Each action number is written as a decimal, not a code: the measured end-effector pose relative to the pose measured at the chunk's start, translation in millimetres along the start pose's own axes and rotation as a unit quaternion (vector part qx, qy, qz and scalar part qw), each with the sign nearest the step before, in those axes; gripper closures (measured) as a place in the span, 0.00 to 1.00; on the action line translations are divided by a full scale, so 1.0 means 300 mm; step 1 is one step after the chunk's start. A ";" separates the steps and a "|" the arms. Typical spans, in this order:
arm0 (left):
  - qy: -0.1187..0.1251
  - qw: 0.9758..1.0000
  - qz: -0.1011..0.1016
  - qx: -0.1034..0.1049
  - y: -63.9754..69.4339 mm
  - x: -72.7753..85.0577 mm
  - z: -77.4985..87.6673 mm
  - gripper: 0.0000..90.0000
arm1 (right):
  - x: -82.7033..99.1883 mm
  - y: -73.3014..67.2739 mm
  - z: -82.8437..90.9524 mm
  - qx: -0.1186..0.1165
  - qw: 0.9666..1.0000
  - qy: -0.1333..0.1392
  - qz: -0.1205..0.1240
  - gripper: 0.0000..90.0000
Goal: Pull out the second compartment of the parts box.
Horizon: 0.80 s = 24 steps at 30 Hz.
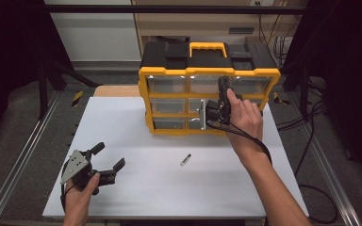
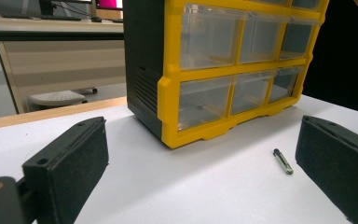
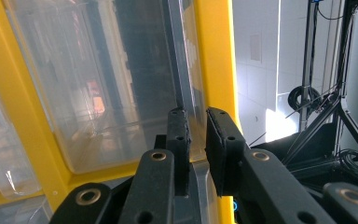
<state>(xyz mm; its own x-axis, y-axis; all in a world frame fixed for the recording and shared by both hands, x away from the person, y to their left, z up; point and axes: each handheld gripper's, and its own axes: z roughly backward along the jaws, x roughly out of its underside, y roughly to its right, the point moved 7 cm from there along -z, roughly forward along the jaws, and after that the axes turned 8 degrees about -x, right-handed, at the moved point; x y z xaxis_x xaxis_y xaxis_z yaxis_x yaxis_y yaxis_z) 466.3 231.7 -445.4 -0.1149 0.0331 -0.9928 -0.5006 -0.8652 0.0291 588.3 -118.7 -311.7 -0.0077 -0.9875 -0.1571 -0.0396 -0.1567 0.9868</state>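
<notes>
Gripping a clear drawer [image 3: 121,93] front in the organizer [image 1: 209,96], the right gripper [image 3: 196,116] was clamped; a straight, level pull suited. Left gripper [image 1: 107,157] rested open on the table [image 1: 169,188].

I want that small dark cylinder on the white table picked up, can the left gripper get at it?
Probably yes: the left gripper stands open, and bare white table lies between it and the small dark cylinder.

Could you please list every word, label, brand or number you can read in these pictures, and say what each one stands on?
None can be read: the yellow and black drawer cabinet, its clear drawers, the small cylinder on the white table and both grippers bear no legible lettering.
</notes>
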 end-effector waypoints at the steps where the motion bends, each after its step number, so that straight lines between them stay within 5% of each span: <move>1: 0.000 1.000 0.000 0.000 0.000 0.000 0.000 0.03 | 0.001 0.000 0.001 0.001 1.000 0.000 -0.002 0.89; 24: 0.000 1.000 -0.001 0.000 -0.002 -0.001 0.002 0.03 | 0.006 0.006 0.052 -0.003 1.000 0.011 -0.008 0.90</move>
<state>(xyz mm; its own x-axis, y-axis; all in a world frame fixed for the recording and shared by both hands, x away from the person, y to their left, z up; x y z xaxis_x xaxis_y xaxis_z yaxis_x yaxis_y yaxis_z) 466.0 232.4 -445.1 -0.1128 0.0352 -0.9930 -0.5004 -0.8654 0.0261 572.5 -120.4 -310.8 0.0152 -0.9848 -0.1728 -0.0329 -0.1732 0.9843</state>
